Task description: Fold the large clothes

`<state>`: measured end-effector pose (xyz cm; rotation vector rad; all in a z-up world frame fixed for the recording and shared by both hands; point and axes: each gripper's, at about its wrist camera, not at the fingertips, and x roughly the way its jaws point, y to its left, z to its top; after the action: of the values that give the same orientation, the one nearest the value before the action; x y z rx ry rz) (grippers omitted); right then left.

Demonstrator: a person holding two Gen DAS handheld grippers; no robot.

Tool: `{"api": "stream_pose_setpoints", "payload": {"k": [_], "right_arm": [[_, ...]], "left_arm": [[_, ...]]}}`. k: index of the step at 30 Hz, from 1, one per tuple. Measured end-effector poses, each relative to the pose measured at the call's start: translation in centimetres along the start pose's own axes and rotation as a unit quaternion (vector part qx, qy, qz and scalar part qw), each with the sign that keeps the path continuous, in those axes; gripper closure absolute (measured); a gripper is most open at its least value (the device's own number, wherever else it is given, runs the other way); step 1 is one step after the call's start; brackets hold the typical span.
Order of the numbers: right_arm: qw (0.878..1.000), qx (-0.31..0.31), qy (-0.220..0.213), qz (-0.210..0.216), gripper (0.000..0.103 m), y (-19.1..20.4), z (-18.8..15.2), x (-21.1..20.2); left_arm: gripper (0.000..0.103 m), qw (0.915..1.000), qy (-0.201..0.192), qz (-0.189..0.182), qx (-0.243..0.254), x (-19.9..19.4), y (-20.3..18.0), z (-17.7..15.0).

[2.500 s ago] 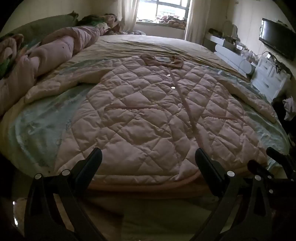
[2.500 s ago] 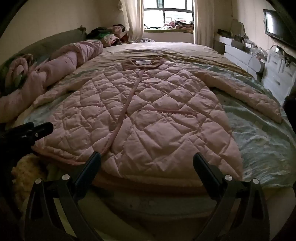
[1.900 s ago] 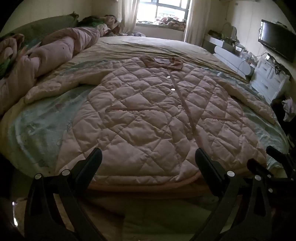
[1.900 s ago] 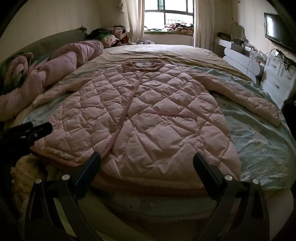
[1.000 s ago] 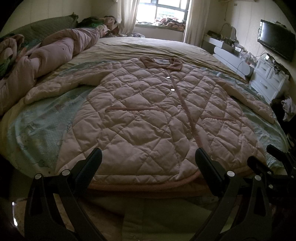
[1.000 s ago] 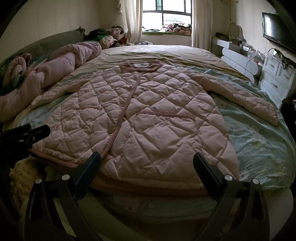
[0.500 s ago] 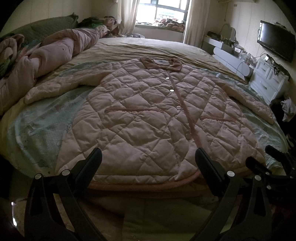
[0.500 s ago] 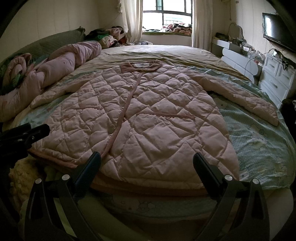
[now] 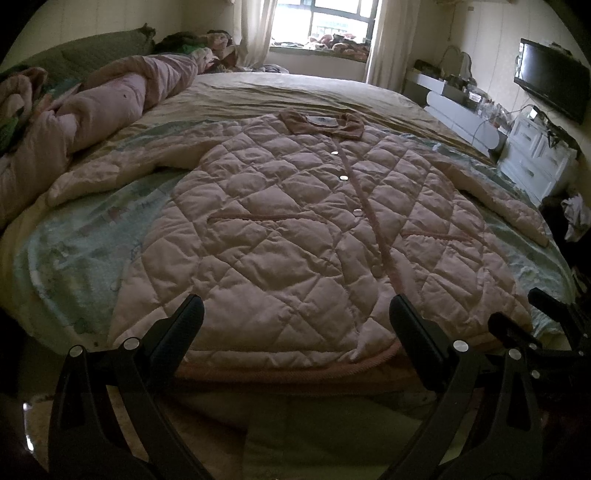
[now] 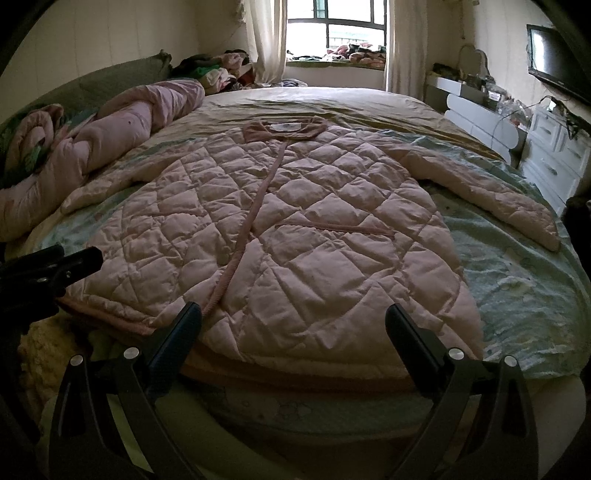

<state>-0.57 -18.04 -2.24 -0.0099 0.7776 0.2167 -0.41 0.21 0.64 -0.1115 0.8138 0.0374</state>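
Observation:
A large pink quilted coat (image 9: 295, 236) lies flat, front up, on the bed, collar toward the window, both sleeves spread out to the sides. It also shows in the right wrist view (image 10: 295, 236). My left gripper (image 9: 295, 314) is open and empty, hovering at the coat's hem on its left half. My right gripper (image 10: 293, 317) is open and empty at the hem on the right half. The right gripper's tips show at the right edge of the left wrist view (image 9: 535, 314). The left gripper's tip shows at the left of the right wrist view (image 10: 74, 262).
The bed (image 9: 74, 251) has a pale green sheet. A rolled pink duvet (image 9: 110, 107) lies along its left side. White drawers (image 9: 535, 162) and a wall TV (image 9: 550, 77) stand at the right. A window (image 10: 336, 26) is at the far end.
Both grippers have stayed open at the hem. The views have shifted only slightly; the coat has not moved.

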Motion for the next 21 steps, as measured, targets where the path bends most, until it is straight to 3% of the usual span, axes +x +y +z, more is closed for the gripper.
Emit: {"api": "stream_pose_setpoints", "payload": {"k": [9,21], "right_arm": [[1.000,0.003,0.000,0.006,0.004,0.0,1.3,1.2],[1.000,0.000,-0.006,0.012,0.004,-0.8,4.9,3.3]], "left_arm": [[0.009,1.0000,0.003,0.006,0.002,1.0,-0.2,0.5],[0.009,0.9999,0.010,0.012,-0.002,3.5,0.6,3.8]]}}
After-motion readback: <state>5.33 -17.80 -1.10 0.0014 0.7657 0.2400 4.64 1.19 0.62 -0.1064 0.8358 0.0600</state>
